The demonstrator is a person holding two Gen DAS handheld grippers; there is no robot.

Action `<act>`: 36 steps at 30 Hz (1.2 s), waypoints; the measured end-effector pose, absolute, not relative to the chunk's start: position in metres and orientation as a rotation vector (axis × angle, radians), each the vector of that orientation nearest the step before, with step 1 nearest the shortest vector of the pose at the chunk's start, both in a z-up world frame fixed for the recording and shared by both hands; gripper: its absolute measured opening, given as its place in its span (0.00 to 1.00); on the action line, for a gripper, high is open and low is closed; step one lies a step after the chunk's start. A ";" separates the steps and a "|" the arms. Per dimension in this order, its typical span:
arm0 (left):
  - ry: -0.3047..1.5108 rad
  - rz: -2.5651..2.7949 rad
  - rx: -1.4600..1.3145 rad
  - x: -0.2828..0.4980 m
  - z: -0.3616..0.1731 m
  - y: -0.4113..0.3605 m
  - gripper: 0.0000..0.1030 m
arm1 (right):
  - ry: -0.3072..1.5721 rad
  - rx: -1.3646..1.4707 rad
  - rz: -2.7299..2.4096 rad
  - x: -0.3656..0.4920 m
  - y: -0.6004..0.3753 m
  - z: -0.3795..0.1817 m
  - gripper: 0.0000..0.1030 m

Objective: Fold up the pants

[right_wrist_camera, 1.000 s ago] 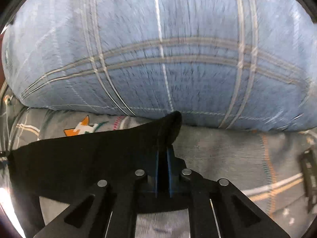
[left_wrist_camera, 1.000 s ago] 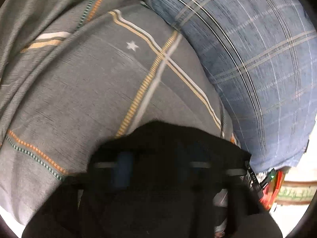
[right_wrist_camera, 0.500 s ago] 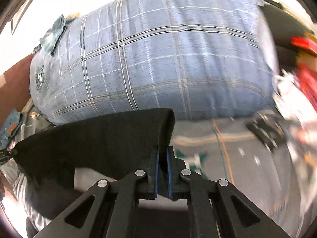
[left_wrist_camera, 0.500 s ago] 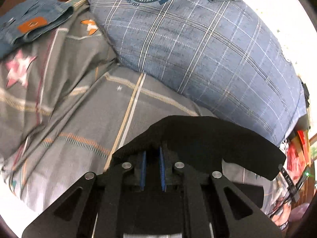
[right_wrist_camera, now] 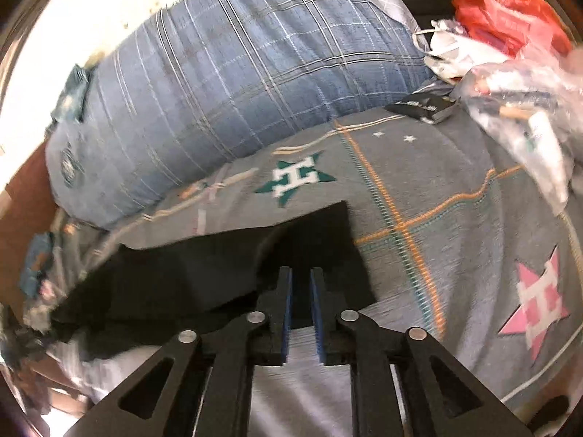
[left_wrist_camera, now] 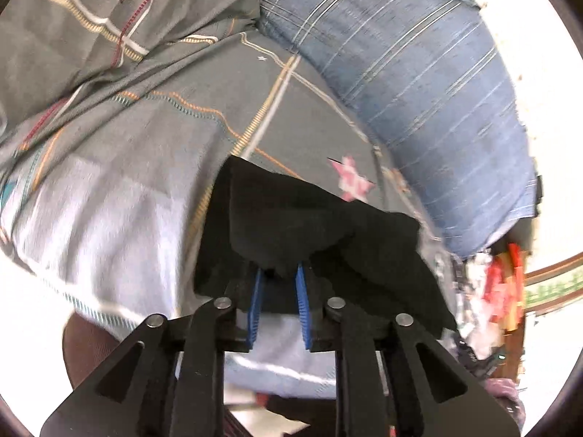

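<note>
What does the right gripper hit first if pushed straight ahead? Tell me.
Most likely the black pants, lying right at the open right gripper tips on the grey bedspread; the blue pillow lies farther on. Depth is uncertain.

No readable text; bedsheet (right_wrist_camera: 455, 182) stars carry H-like marks.

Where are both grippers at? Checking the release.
Left gripper: open, black pants lying at its fingertips.
Right gripper: open, pants lying released on the bedspread.

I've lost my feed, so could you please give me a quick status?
Left tool and right tool open. Black pants lying on the grey bedspread. Blue pillow just beyond.
</note>
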State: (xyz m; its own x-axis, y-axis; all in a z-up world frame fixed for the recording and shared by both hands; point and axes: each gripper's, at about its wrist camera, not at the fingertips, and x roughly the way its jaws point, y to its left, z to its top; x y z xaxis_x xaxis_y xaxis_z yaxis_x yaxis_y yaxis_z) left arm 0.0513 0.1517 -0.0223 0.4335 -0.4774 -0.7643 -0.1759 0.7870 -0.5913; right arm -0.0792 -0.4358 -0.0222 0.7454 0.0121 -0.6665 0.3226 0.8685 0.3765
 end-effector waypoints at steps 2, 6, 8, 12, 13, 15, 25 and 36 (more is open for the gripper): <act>1.117 -0.253 -0.734 0.036 -0.013 0.150 0.20 | 0.717 0.588 -0.140 -0.079 -0.434 -0.021 0.45; 1.052 -0.310 -0.840 0.021 0.007 0.150 0.57 | 0.739 0.744 -0.057 -0.068 -0.428 -0.032 0.56; 1.012 -0.320 -0.856 0.021 0.014 0.149 0.68 | 0.760 0.769 -0.057 -0.061 -0.425 -0.041 0.56; 1.048 -0.277 -0.848 0.043 -0.004 0.141 0.75 | 0.774 0.820 -0.066 -0.047 -0.421 -0.057 0.56; 1.096 -0.269 -0.878 0.053 -0.016 0.138 0.75 | 0.775 0.842 -0.060 -0.044 -0.420 -0.060 0.56; 1.165 -0.257 -0.932 0.070 -0.037 0.132 0.75 | 0.775 0.880 -0.052 -0.038 -0.418 -0.068 0.56; 1.288 -0.216 -0.862 0.160 -0.065 0.100 0.03 | 0.754 0.837 -0.036 -0.006 -0.422 -0.068 0.04; 1.046 -0.418 -0.596 0.084 -0.001 0.080 0.03 | 0.614 0.690 -0.020 -0.053 -0.443 -0.009 0.04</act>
State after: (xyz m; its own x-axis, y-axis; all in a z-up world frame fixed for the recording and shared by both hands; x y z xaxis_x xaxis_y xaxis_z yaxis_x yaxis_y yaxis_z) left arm 0.0838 0.0800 -0.0006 0.4467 -0.5855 -0.6765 0.0421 0.7691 -0.6378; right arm -0.0527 -0.4433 -0.0094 0.8242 0.1798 -0.5370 0.2147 0.7782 0.5901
